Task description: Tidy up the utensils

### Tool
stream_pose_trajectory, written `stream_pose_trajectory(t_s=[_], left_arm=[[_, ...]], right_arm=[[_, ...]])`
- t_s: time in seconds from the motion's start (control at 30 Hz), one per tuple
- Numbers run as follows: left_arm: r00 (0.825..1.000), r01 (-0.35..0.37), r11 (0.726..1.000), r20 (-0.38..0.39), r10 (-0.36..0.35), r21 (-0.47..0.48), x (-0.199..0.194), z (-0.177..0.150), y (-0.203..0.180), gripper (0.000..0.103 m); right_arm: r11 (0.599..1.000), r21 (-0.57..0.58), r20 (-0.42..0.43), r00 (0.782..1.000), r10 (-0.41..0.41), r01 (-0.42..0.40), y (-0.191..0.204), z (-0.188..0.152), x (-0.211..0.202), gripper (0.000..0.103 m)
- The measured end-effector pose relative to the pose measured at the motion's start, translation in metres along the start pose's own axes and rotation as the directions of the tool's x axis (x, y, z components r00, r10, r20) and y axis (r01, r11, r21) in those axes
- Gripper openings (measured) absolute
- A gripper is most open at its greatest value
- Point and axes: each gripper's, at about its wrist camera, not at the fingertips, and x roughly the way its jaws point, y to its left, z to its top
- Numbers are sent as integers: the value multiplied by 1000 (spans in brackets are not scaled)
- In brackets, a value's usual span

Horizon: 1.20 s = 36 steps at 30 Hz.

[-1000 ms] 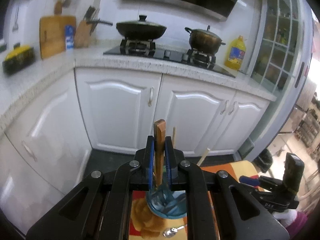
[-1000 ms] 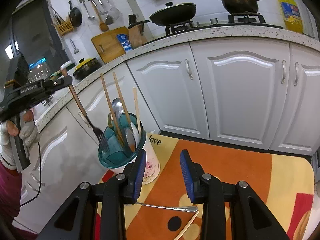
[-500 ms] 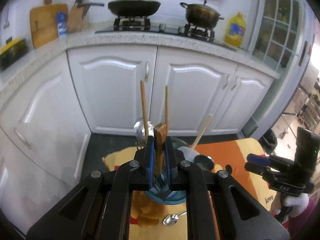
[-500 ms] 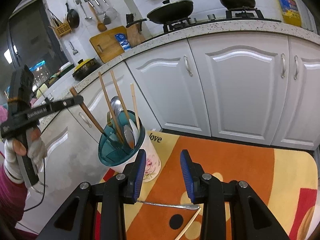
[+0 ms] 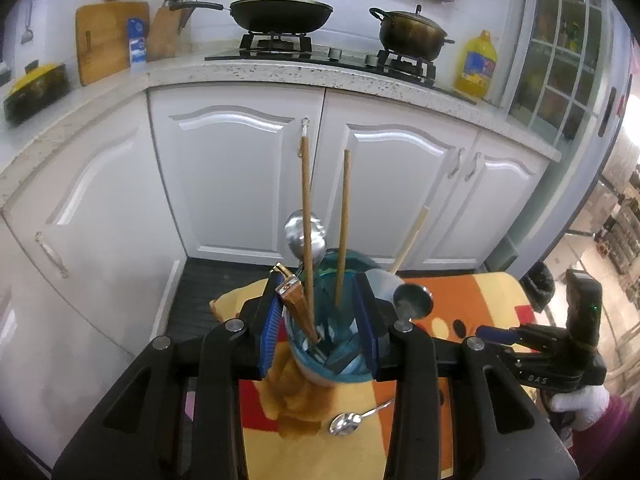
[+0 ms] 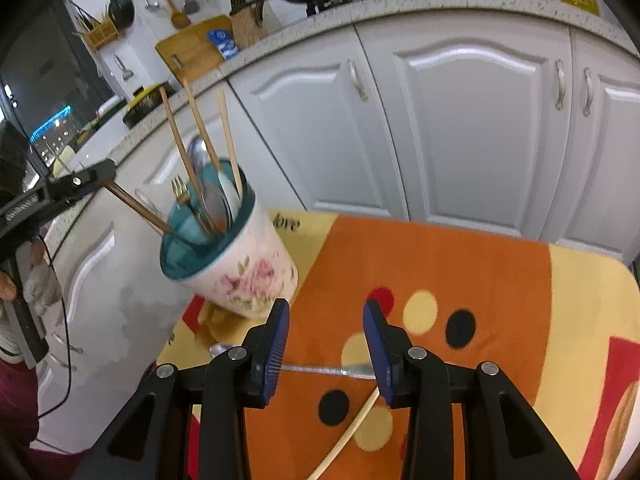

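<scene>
A floral utensil holder with a teal inside stands on the orange patterned table mat. It holds chopsticks, spoons and a gold fork. My left gripper is open just above the holder. The wooden-handled fork leans loose against its left finger, tines down in the holder; it also shows in the right wrist view. My right gripper is open and empty, low over the mat. A metal spoon and a pale chopstick lie on the mat under it.
The spoon also shows in the left wrist view, in front of the holder. White cabinet doors stand close behind the table. A stove counter with a wok and a pot is above them.
My left gripper lowered the wooden-handled fork into the holder and opened; the fork now rests loose in the holder. My right gripper dipped lower toward the spoon on the mat.
</scene>
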Motion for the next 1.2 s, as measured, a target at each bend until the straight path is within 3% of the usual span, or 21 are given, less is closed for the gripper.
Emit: stream_pose_trajectory(t_s=[0.23, 0.43, 0.6, 0.77, 0.87, 0.97, 1.13, 1.2], left_arm=[[1000, -22, 999, 9, 22, 44, -10, -17, -8, 33], [1000, -20, 998, -10, 21, 61, -12, -40, -9, 33], [996, -5, 998, -90, 10, 55, 8, -81, -6, 33], [975, 5, 1000, -220, -4, 4, 56, -127, -2, 33], [972, -6, 1000, -236, 0, -26, 79, -136, 1, 33], [969, 7, 998, -247, -24, -70, 96, -140, 4, 33], [939, 54, 995, -334, -77, -78, 120, -150, -5, 33], [940, 62, 997, -333, -73, -44, 117, -157, -16, 33]], right_arm=[[997, -1, -99, 992, 80, -81, 14, -18, 20, 36], [994, -37, -171, 980, 98, -106, 32, -30, 42, 36], [980, 38, -269, 943, 197, -194, 33, -53, 57, 36], [989, 46, -343, 927, 148, -141, 23, -77, 67, 36], [990, 58, -339, 931, 137, -125, 15, -80, 63, 37], [998, 30, -337, 939, 69, -63, 11, -81, 57, 37], [1000, 23, -334, 943, 6, 1, -5, -82, 45, 37], [999, 20, -328, 944, -27, 36, -15, -82, 39, 37]])
